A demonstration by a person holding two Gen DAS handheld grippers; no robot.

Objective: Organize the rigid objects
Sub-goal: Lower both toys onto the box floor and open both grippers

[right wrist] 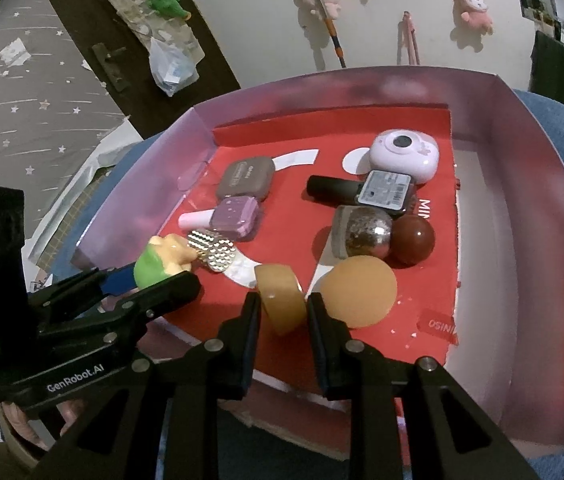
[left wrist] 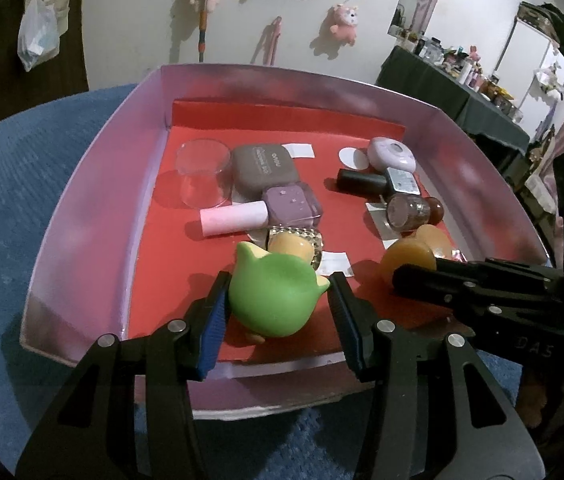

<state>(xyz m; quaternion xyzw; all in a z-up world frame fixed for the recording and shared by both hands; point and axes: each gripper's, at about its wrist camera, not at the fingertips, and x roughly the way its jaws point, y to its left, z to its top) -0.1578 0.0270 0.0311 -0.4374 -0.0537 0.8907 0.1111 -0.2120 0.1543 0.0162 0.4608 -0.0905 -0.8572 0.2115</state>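
Green and rounded, the toy figure (left wrist: 278, 294) sits low at centre of the left wrist frame, clamped between the left gripper's (left wrist: 280, 312) blue-padded fingers (left wrist: 213, 322), over the red floor of the pink-walled tray (left wrist: 94, 184). In the right wrist frame the right gripper (right wrist: 283, 312) pinches the amber mushroom-shaped piece (right wrist: 282, 300) narrowly at lower centre; its round cap (right wrist: 357, 292) sticks out to the right.

The green figurine (left wrist: 278, 294) stands near the front edge of the red-floored tray (left wrist: 94, 184), and the amber mushroom-shaped piece (right wrist: 285, 300) is to its right.
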